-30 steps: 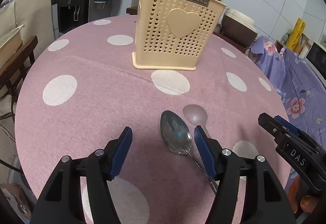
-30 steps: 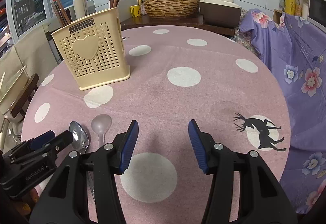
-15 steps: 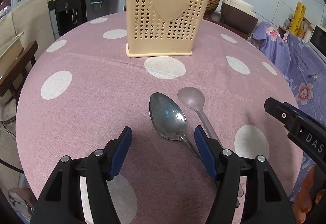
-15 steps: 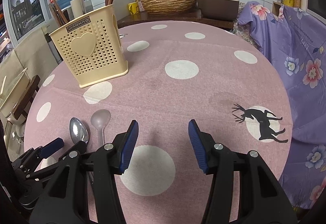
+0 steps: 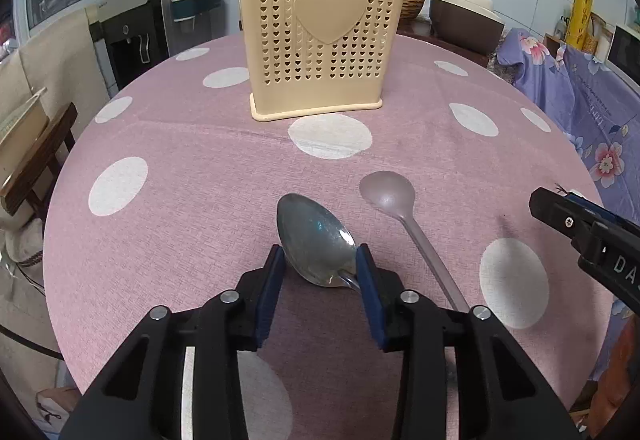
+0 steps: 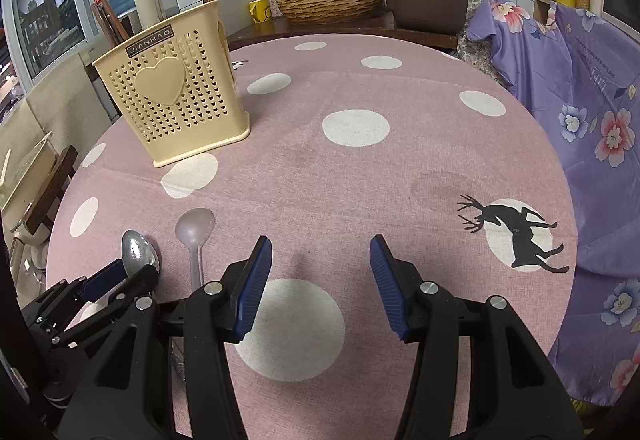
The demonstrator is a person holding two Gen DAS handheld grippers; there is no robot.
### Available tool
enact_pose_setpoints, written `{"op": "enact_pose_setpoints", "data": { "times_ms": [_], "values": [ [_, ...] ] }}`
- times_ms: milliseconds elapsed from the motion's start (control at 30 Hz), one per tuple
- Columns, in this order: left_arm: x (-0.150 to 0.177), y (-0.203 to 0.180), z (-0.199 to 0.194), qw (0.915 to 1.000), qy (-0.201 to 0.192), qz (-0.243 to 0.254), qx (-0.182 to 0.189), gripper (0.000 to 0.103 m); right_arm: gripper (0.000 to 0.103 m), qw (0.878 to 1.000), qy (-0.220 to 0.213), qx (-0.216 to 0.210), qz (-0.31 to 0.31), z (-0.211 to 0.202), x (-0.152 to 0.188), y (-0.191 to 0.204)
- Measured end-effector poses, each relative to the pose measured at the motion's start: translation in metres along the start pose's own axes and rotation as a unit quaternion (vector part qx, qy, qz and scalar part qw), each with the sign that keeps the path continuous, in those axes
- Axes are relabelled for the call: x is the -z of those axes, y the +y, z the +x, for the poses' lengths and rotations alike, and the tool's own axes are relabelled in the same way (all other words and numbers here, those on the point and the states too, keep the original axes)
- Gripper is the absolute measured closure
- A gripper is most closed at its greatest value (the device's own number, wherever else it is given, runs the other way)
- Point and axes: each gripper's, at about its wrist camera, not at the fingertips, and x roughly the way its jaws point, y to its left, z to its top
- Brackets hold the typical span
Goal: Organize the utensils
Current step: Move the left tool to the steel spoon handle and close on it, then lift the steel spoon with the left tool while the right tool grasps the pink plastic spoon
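Left gripper (image 5: 320,266) jaws just been closing, pads now clamped across metal spoon (image 5: 316,240) bowl near neck (wide part gives purchase off flat cloth). Plastic spoon (image 5: 394,200) just right of fingers, untouched. Perforated utensil holder (image 5: 320,36) straight ahead, likely destination. Right gripper (image 6: 320,280) fingers apart, empty, waiting.

left wrist: low, near table (image 5: 180,200) | right wrist: higher, angled down | shared: holder (image 5: 320,40)
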Motion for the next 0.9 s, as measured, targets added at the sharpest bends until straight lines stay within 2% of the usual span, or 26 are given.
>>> {"op": "enact_pose_setpoints", "data": {
  "times_ms": [200, 500, 733, 900],
  "values": [
    [-0.002, 0.009, 0.0, 0.9998, 0.007, 0.003, 0.017, 0.078, 0.051, 1.0, 0.006, -0.007, -0.011, 0.001, 0.001, 0.007],
    [-0.005, 0.024, 0.0, 0.9996, 0.013, 0.009, 0.022, 0.079, 0.051, 0.999, 0.023, -0.035, -0.02, 0.005, -0.001, 0.014],
    [-0.011, 0.041, 0.003, 0.9997, 0.015, 0.017, 0.014, 0.079, 0.051, 0.994, 0.051, -0.086, -0.049, 0.013, 0.0, 0.031],
    [-0.017, 0.05, 0.008, 0.9997, 0.016, 0.014, 0.015, 0.079, 0.051, 0.989, 0.068, -0.102, -0.081, 0.02, 0.003, 0.046]
  ]
}}
